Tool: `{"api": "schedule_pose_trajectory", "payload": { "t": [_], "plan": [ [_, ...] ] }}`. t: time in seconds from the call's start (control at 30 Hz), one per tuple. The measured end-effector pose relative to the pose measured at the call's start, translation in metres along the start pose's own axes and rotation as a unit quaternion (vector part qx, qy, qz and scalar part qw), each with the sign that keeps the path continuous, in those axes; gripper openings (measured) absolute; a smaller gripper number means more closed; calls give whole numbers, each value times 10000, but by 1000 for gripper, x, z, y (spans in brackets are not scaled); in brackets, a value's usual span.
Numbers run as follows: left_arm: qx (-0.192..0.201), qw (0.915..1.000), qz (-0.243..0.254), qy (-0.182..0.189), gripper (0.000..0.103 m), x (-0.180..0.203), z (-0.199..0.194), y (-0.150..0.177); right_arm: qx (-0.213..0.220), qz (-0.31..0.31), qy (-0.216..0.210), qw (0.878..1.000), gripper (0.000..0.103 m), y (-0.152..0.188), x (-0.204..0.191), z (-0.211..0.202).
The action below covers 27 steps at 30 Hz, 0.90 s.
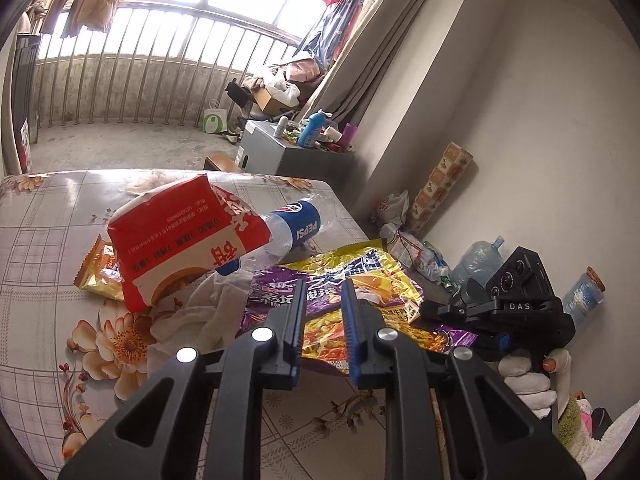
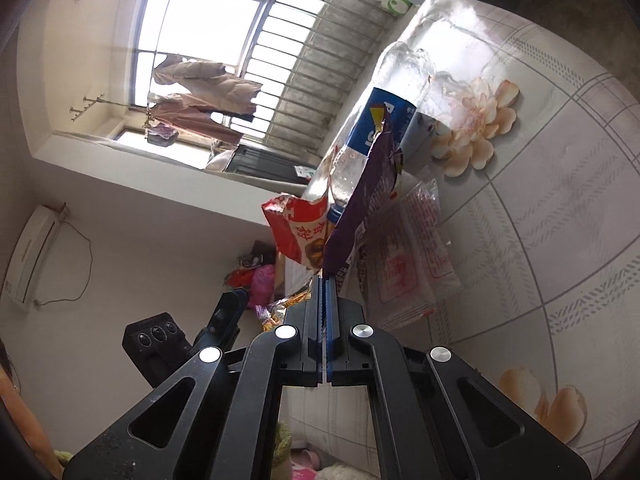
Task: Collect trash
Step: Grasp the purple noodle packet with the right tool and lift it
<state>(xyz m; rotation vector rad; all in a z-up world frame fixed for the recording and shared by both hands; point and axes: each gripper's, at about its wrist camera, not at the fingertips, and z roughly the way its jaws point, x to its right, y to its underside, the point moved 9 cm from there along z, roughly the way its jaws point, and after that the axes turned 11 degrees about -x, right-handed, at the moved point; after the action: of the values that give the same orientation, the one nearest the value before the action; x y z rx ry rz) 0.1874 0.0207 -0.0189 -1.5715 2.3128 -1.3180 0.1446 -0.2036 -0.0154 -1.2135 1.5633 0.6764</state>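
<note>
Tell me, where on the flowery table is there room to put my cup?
The tablecloth is bare along its left side and the far edge toward the railing, left of the red carton. The near middle is crowded: Pepsi bottle, white cloth and yellow-purple wrapper overlap there.

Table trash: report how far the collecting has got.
Done: nothing visibly collected; no bin in view. In hand: the right gripper is shut on the purple wrapper at its edge; the left gripper sits open over it. Left: red bag, bottle, gold wrapper, white cloth, all on the table.
</note>
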Motion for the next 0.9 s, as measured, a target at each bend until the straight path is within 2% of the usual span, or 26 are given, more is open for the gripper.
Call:
{"api": "schedule_pose_trajectory", "payload": {
  "t": [0.13, 0.33, 0.47, 0.6, 0.73, 0.9],
  "plan": [
    [-94, 9997, 118, 169, 17, 21, 3, 1, 73, -18, -386, 9992, 0, 17, -4, -30],
    [-390, 9974, 359, 498, 17, 59, 16, 11, 189, 21, -419, 9989, 0, 48, 8, -73],
    [-834, 9919, 618, 726, 17, 90, 42, 35, 265, 112, -153, 9995, 0, 67, 30, -98],
    [-1472, 9815, 815, 911, 17, 115, 80, 72, 373, 455, 129, 9982, 0, 78, 59, -111],
    [-2017, 9712, 968, 815, 17, 122, 117, 103, 454, 604, 327, 9966, 2, 84, 75, -117],
    [-2427, 9632, 1009, 561, 17, 117, 147, 125, 470, 503, 772, 9946, 4, 83, 80, -113]
  ]
}}
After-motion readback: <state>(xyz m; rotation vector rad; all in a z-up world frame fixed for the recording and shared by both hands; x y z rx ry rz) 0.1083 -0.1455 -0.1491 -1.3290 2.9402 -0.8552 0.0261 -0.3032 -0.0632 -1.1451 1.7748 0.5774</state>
